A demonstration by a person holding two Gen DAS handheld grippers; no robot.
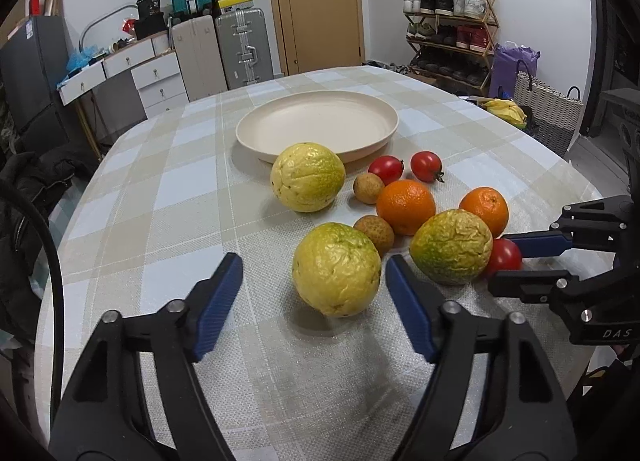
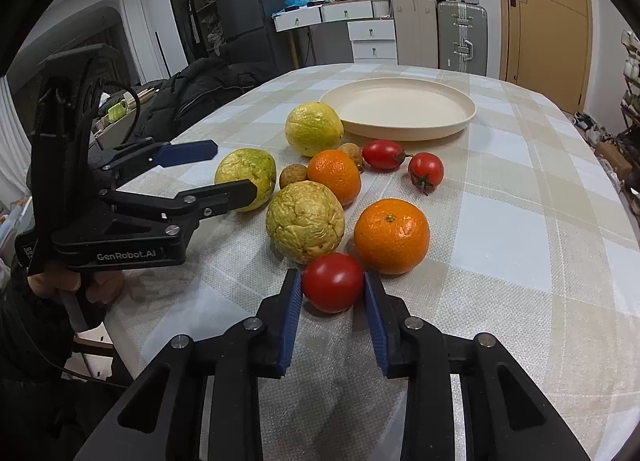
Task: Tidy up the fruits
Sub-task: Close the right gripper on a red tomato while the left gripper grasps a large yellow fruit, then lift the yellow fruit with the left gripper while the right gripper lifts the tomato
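My right gripper [image 2: 332, 275] is shut on a red tomato [image 2: 332, 283] that rests on the checked tablecloth; both blue pads press its sides. My left gripper [image 1: 314, 261] stands open around a wrinkled yellow-green fruit [image 1: 336, 269], with a clear gap at the left finger [image 1: 220, 301]. Two more yellow-green fruits [image 1: 452, 247] [image 1: 307, 177], two oranges [image 1: 406, 207] [image 1: 484, 209], two other tomatoes [image 1: 386, 169] [image 1: 427, 165] and two small brown fruits [image 1: 368, 188] [image 1: 374, 233] lie in a cluster. Behind them sits a cream plate [image 1: 316, 125] with nothing on it.
The round table's edge [image 1: 80, 197] curves close on the left, with a dark jacket [image 2: 192, 89] on a chair beside it. Suitcases [image 1: 240, 49], drawers and a shoe rack [image 1: 452, 21] stand along the far wall. A hand [image 2: 68, 281] holds the left gripper's handle.
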